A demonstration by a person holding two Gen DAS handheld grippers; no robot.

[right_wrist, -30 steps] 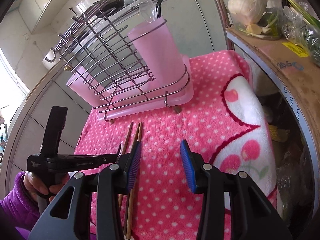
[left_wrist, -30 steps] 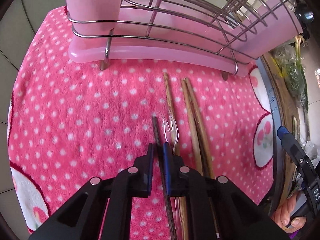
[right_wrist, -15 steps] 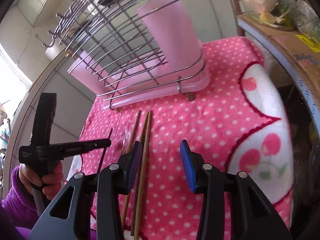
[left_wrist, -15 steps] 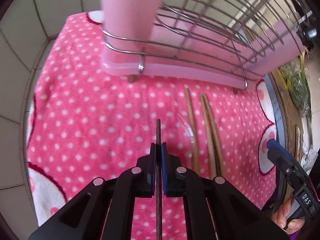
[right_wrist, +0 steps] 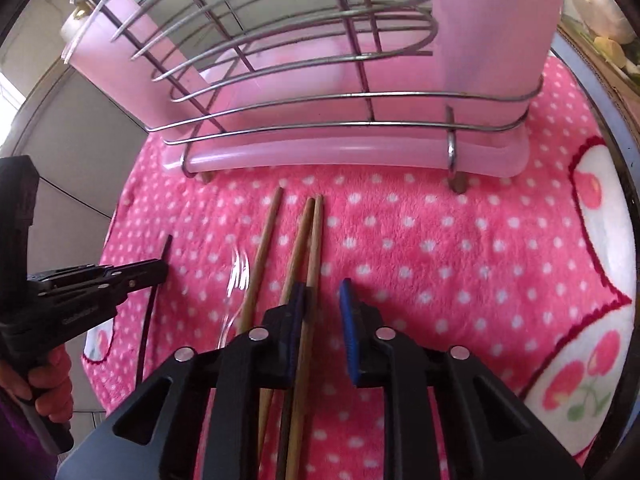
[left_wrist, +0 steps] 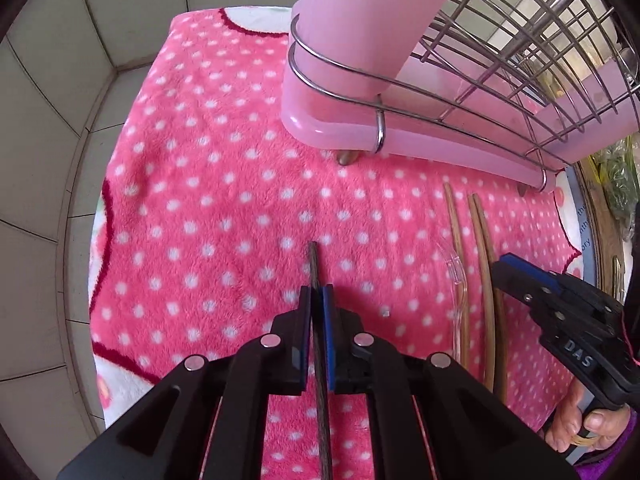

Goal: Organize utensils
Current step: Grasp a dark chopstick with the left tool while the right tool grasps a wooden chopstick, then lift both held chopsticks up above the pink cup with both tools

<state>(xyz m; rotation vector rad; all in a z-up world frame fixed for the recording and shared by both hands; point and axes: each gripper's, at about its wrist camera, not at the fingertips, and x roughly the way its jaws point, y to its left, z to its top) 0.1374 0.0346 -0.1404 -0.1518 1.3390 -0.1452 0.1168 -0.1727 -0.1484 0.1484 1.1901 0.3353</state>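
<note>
My left gripper (left_wrist: 316, 300) is shut on a dark chopstick (left_wrist: 314, 268) and holds it above the pink dotted towel (left_wrist: 208, 208); it also shows in the right wrist view (right_wrist: 154, 300). My right gripper (right_wrist: 326, 300) is open, low over two wooden chopsticks (right_wrist: 310, 240) that lie side by side, one beside its left finger. A third wooden chopstick (right_wrist: 262, 256) and a clear plastic fork (right_wrist: 236, 280) lie just to the left. The wire rack with pink tray (right_wrist: 340, 152) and tall pink cup (left_wrist: 360, 20) stands behind.
Tiled wall (left_wrist: 52, 120) borders the towel on the left. A round board edge with vegetables (left_wrist: 616, 184) lies to the right of the rack. The towel's white cherry-print border (right_wrist: 592, 344) is at the right.
My left gripper has lifted the dark chopstick and carried it left, away from the other utensils. My right gripper has moved forward and down over the wooden chopsticks, still open.
</note>
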